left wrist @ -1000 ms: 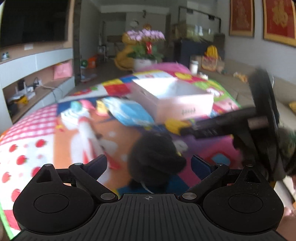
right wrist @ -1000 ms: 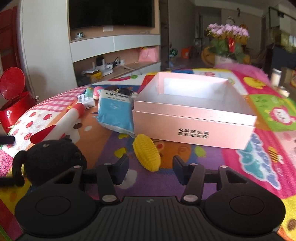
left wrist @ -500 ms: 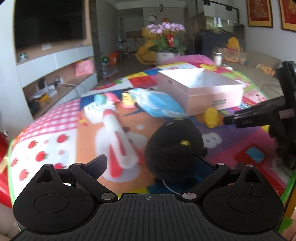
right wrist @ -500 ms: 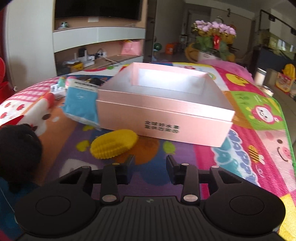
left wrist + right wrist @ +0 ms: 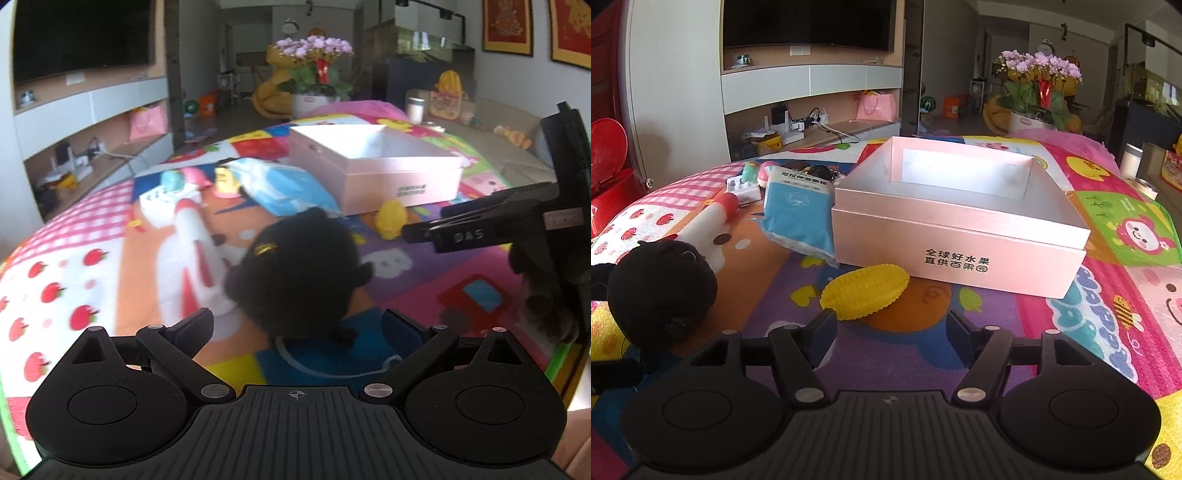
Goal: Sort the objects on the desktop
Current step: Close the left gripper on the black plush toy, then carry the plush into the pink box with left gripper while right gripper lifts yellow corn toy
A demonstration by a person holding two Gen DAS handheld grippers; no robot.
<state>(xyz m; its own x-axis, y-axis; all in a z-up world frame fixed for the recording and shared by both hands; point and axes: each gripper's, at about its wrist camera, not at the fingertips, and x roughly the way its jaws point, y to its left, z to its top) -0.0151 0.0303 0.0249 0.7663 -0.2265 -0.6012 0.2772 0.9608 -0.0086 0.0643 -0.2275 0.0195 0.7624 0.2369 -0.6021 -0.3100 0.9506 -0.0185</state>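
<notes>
A black plush toy [image 5: 299, 273] sits on the colourful mat just ahead of my left gripper [image 5: 297, 326], whose jaws stand wide open on either side of its base, not touching it. It also shows at the left in the right wrist view [image 5: 661, 291]. My right gripper [image 5: 890, 330] is open and empty, just short of a yellow corn toy [image 5: 866, 291] that lies in front of the open pink box [image 5: 960, 243]. The right gripper's fingers [image 5: 480, 225] reach in from the right in the left wrist view, near the corn [image 5: 391, 218].
A blue packet [image 5: 798, 210] leans at the box's left side. A red-and-white tube [image 5: 705, 229], a white charger [image 5: 742, 186], small pastel toys [image 5: 757, 171] and dark items [image 5: 820, 171] lie behind. A flower pot [image 5: 1034, 92] stands beyond the table's far edge.
My left gripper has pulled back and steadied with the plush between its open jaws. My right gripper has shifted left and opened wider; the corn toy now lies crosswise before it.
</notes>
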